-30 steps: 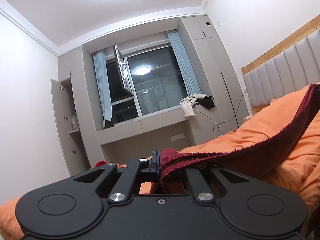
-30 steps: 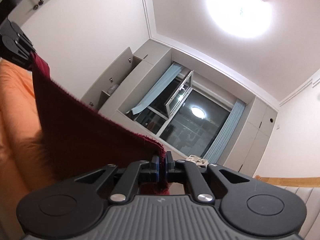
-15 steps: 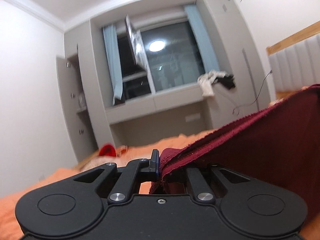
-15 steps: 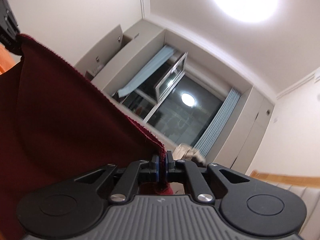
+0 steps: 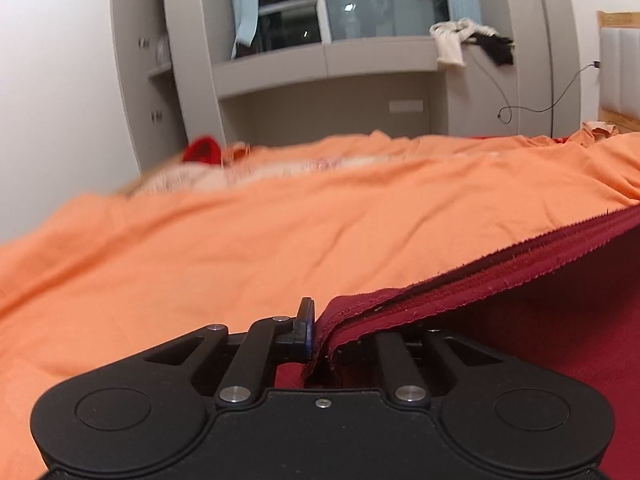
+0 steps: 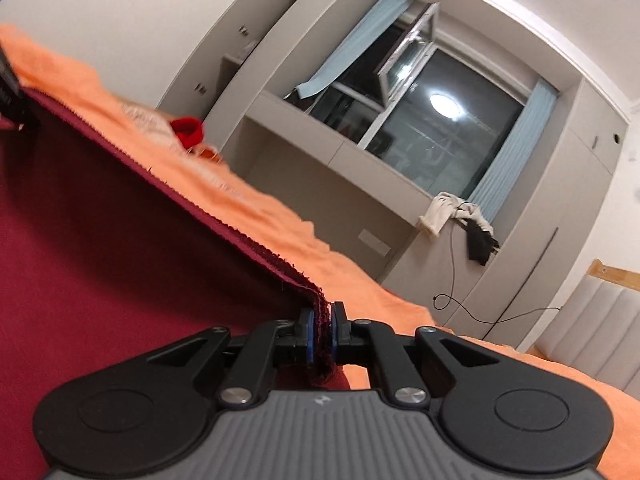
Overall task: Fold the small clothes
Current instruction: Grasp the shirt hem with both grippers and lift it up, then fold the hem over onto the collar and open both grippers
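Observation:
A dark red garment (image 5: 520,320) lies spread low over the orange bed cover (image 5: 240,240), two of its frayed edges stacked together. My left gripper (image 5: 320,332) has a corner of it between its jaws, which are opening. The left pad still touches the cloth, and the right finger is hidden beneath it. In the right wrist view the same garment (image 6: 120,260) stretches away to the left. My right gripper (image 6: 322,336) is shut on its near corner, both blue pads pressing the cloth. The left gripper (image 6: 12,96) shows at the far left edge, at the other corner.
A small bright red item (image 5: 202,151) sits at the far side of the bed. White and black clothes (image 5: 452,40) hang over the window ledge, with a cable (image 5: 520,110) below. The padded headboard (image 6: 592,320) is to the right, grey cabinets (image 5: 140,60) to the left.
Both grippers have tipped down from the ceiling and window toward the bed. The dark red garment has come down with them, from hanging stretched in the air to lying over the orange cover.

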Demonstrator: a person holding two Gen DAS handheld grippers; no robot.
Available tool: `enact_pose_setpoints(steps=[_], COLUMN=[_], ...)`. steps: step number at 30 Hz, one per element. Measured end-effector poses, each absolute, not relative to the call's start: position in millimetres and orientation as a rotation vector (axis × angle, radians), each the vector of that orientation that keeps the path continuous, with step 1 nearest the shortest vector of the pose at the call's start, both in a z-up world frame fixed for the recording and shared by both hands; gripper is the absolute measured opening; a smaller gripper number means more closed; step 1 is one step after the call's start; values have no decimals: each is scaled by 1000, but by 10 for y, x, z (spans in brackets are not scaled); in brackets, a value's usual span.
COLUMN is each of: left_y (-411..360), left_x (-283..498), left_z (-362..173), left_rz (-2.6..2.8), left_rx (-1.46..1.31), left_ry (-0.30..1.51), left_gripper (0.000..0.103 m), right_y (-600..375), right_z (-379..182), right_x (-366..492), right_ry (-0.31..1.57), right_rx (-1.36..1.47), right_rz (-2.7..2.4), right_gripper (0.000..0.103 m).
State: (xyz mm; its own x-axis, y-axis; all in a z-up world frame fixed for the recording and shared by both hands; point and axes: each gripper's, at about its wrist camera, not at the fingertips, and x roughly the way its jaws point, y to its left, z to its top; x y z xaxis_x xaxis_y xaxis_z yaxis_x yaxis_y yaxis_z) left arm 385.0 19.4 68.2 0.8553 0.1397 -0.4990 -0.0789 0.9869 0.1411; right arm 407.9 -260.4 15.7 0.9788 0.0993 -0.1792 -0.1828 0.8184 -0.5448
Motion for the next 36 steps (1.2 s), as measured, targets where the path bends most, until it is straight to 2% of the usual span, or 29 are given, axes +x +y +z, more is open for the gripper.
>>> enact_pose_setpoints(steps=[2,4,8,9,10,13,23,26,29,31,36], left_y=[231,221,294,304,323,366,385,430,433,410,389], left_x=[3878,3916,3910,3907,3901,3878,3855,3816,3729,3659,3481], left_z=[598,516,422,417,406,355,314,361,443,504,681], left_rz=[128,139,165,164,167,181,182,177,176,200,196], left_rx=[111,105,75,65,55,40,45,-2,-25,-15,-38], left_ry=[545,559,587,591,596,615,621,613,582,553,481], left_gripper=[17,26,35,41,46,50,55,62,76,89,101], right_y=[-2603,-2631,-2698,-2729,-2759,-2855,-3029,-3022,-3017,-3037,-3084], right_z=[101,61,18,9,7,25,-9,51,142,207,446], right_x=[4080,4076,4079,4081,4070,4083,4126,4100,4013,3935,3652], right_ry=[160,179,215,220,227,233,323,318,270,240,190], right_rx=[-596,-584,-558,-554,-546,-525,-472,-513,-568,-570,-432], right_rz=[152,143,128,124,124,105,74,65,23,5,32], right_gripper=[7,17,38,45,57,82,102,102,102,102,103])
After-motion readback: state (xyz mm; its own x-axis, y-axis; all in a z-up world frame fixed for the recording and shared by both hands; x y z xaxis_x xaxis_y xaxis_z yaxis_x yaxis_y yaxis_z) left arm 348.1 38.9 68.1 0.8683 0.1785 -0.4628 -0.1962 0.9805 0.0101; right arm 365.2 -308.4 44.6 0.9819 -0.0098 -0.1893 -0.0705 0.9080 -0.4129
